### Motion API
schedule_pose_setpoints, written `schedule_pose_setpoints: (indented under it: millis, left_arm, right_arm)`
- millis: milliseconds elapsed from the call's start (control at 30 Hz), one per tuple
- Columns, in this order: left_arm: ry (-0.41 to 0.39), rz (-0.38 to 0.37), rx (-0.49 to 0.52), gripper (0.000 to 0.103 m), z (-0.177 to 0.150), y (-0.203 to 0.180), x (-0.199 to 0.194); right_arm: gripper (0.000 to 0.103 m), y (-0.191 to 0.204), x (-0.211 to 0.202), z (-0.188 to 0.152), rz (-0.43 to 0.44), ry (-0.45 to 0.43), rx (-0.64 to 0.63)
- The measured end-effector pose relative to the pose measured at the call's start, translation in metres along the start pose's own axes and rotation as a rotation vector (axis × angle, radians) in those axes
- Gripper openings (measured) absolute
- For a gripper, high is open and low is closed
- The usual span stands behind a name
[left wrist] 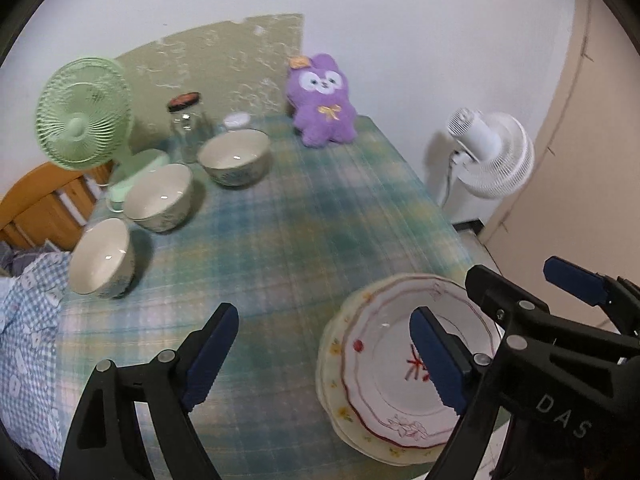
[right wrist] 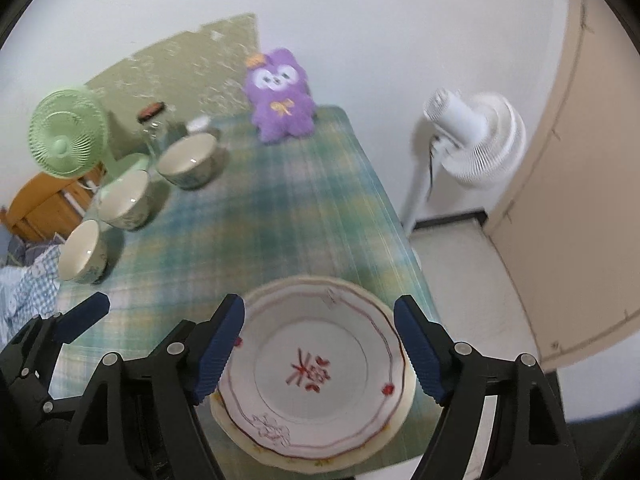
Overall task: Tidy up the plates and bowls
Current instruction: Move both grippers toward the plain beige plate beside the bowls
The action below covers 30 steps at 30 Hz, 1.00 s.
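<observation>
A stack of plates (right wrist: 316,376) sits at the near right corner of the checked table; the top plate is white with a red rim and red pattern, over a cream flowered plate (left wrist: 340,412). Three cream bowls stand in a row at the left: near (left wrist: 102,258), middle (left wrist: 160,196), far (left wrist: 236,156). My left gripper (left wrist: 324,360) is open and empty, above the table just left of the plates. My right gripper (right wrist: 320,356) is open and empty, its fingers either side of the plate stack, above it. The right gripper also shows in the left wrist view (left wrist: 532,292).
A green desk fan (left wrist: 86,114), a glass jar (left wrist: 188,124) with a dark lid, and a purple plush toy (left wrist: 322,100) stand along the table's far side. A white floor fan (right wrist: 472,140) stands to the right of the table. Blue checked cloth (left wrist: 28,336) lies at the left edge.
</observation>
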<state>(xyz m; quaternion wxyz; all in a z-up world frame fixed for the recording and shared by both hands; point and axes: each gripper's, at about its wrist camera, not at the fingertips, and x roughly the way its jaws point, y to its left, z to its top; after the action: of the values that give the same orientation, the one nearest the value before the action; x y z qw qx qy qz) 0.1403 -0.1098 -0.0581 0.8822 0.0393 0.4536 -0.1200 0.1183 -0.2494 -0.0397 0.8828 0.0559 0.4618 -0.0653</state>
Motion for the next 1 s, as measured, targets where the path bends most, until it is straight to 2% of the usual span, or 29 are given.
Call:
schedule_pose_setpoints:
  millis: [233, 467, 733, 867, 1000]
  left_arm:
    - [-0.025, 0.042, -0.029, 0.087, 0.016, 0.042, -0.015]
    - [-0.02, 0.072, -0.03, 0.081, 0.03, 0.106, -0.023]
    - [-0.019, 0.115, -0.057, 0.081, 0.04, 0.184, -0.024]
    - [-0.018, 0.162, -0.061, 0.074, 0.044, 0.222, -0.018]
    - [-0.008, 0.186, -0.064, 0.072, 0.046, 0.251, -0.006]
  right_arm:
    - [0.08, 0.041, -0.008, 0.02, 0.021, -0.022, -0.039]
    - [0.08, 0.104, -0.011, 0.033, 0.015, -0.028, -0.056]
    - [0.08, 0.185, 0.001, 0.044, 0.064, -0.022, -0.064]
    - [0.08, 0.223, 0.011, 0.049, 0.079, -0.018, -0.068]
    - [0.079, 0.257, 0.027, 0.054, 0.092, -0.014, -0.079]
